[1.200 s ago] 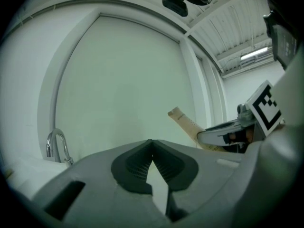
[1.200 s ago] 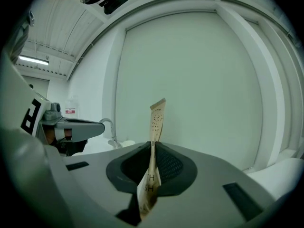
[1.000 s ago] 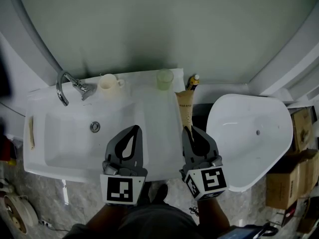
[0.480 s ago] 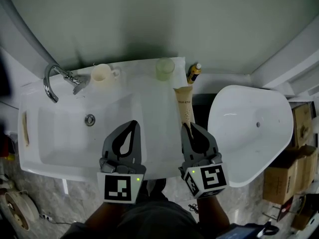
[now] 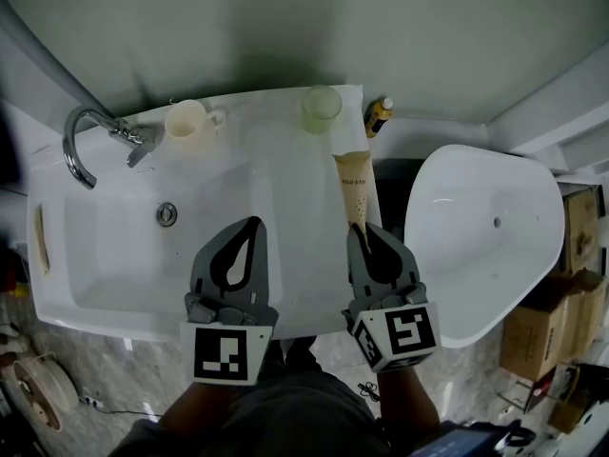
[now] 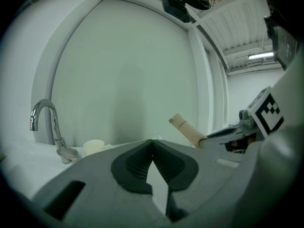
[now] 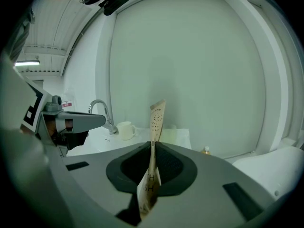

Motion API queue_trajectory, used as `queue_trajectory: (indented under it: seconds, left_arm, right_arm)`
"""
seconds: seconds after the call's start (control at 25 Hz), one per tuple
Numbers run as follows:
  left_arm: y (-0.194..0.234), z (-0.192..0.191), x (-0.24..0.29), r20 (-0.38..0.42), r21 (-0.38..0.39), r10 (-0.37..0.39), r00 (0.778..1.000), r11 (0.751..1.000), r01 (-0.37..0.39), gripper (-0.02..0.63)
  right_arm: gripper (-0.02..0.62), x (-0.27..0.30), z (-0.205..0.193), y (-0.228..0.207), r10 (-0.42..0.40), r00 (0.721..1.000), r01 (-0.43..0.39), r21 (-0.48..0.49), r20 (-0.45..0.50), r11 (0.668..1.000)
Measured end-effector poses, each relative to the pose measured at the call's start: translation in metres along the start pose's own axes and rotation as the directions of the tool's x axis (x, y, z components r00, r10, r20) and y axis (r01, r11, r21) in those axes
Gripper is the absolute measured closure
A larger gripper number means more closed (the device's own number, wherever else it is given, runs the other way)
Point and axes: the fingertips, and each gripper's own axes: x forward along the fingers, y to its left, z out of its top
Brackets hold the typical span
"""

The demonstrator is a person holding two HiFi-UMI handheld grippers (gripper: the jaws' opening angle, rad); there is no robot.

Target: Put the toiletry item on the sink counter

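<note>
White porcelain fills most of what lies below: a table (image 5: 285,188) with a sink (image 5: 114,246) sunk into its left part, and a big tub (image 5: 485,246) off to the right. The right tool (image 5: 360,230) is clamped tight on the narrow end of a beige tube (image 5: 354,193), its jaws pressed flat against both faces. The tube sticks out ahead of the tool toward the back wall, flat wide end furthest away and tilted up, over the table's right edge. I can't tell whether it touches the surface. The left tool (image 5: 254,225) sits beside it over the table's front part, jaws brought together at the tips with nothing between them.

Along the back of the table stand a curved tap (image 5: 90,139), a cream mug (image 5: 186,119) just right of it, and a pale green cup (image 5: 321,108) near the tube's far end. A small yellow bottle (image 5: 379,117) stands just off the table's back right corner. Cardboard boxes (image 5: 547,322) sit past the tub.
</note>
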Motion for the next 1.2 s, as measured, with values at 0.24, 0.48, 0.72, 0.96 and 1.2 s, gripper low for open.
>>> queue_trajectory:
  seconds: [0.24,0.48,0.72,0.96,1.2]
  left_arm:
    - [0.004,-0.011,0.007,-0.033,-0.01,-0.005,0.999,1.0,0.005,0.595]
    - [0.009,-0.02,0.016,-0.05,-0.017,-0.009,0.999,1.0,0.008,0.595]
    - [0.011,-0.029,0.024,-0.066,-0.028,-0.016,0.998,0.999,0.015,0.595]
    - [0.013,-0.034,0.032,-0.084,-0.03,-0.025,0.996,0.999,0.022,0.595]
    - [0.012,-0.04,0.036,-0.094,-0.037,-0.033,0.995,0.999,0.029,0.595]
  right_arm:
    - [0.561,0.012,-0.011,-0.001,0.005,1.0,-0.004,0.007,-0.031,1.0]
    - [0.561,0.022,-0.019,-0.004,0.002,0.998,-0.001,0.011,-0.056,1.0]
    - [0.561,0.03,-0.03,-0.007,-0.003,0.996,0.006,0.033,-0.085,0.999]
    - [0.561,0.034,-0.041,-0.01,-0.004,0.989,0.01,0.035,-0.146,0.999]
    - [0.561,0.038,-0.047,-0.015,-0.022,0.993,0.03,0.063,-0.117,0.998]
